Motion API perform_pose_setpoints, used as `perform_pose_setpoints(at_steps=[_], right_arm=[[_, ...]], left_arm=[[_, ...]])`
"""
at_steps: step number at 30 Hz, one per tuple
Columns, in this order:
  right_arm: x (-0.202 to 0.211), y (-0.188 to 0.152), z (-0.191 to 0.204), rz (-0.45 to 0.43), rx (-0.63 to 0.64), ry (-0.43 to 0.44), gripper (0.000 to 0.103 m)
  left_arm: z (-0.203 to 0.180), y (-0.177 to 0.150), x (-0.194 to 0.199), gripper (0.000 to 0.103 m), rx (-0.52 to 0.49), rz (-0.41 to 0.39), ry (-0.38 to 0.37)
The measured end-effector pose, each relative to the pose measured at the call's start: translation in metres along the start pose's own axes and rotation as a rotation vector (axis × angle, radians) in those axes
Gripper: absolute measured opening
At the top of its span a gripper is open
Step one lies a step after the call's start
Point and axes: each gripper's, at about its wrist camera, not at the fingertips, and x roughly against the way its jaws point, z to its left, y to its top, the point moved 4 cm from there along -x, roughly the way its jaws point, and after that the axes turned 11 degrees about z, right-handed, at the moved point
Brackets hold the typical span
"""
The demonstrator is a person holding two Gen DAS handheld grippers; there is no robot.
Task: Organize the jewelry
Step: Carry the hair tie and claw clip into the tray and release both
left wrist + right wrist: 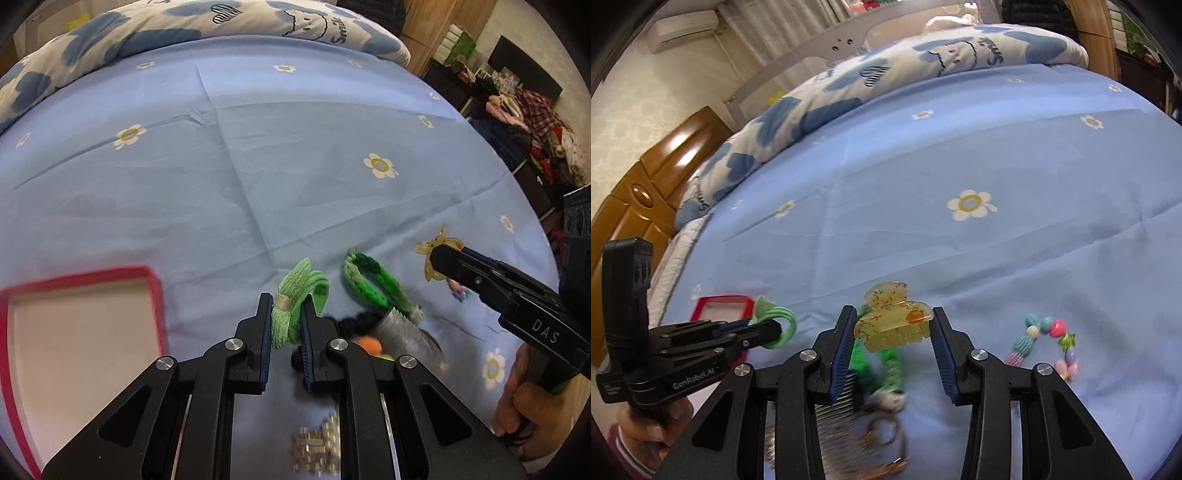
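Left hand-held gripper (286, 325) is clamping the green hair tie (299, 295), needing level carriage to the red box (157, 295); right hand-held gripper (894, 332) is straddling, unclosed, the amber claw clip (892, 317).

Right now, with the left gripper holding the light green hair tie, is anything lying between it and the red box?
Nothing visible. The left gripper is shut on the light green hair tie, and only bare blue bedsheet separates it from the open red box to its left. The other accessories lie on the opposite side.
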Motion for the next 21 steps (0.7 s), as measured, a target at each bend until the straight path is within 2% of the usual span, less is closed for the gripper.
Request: perform_pose_setpoints(at_steps=[21], right_arm=[[0.002,-0.043,0.116,0.051,0.125,0.166,0.041]], left_arm=[[0.065,-0.078,0.065,0.012,0.194,-0.078,-0.003]])
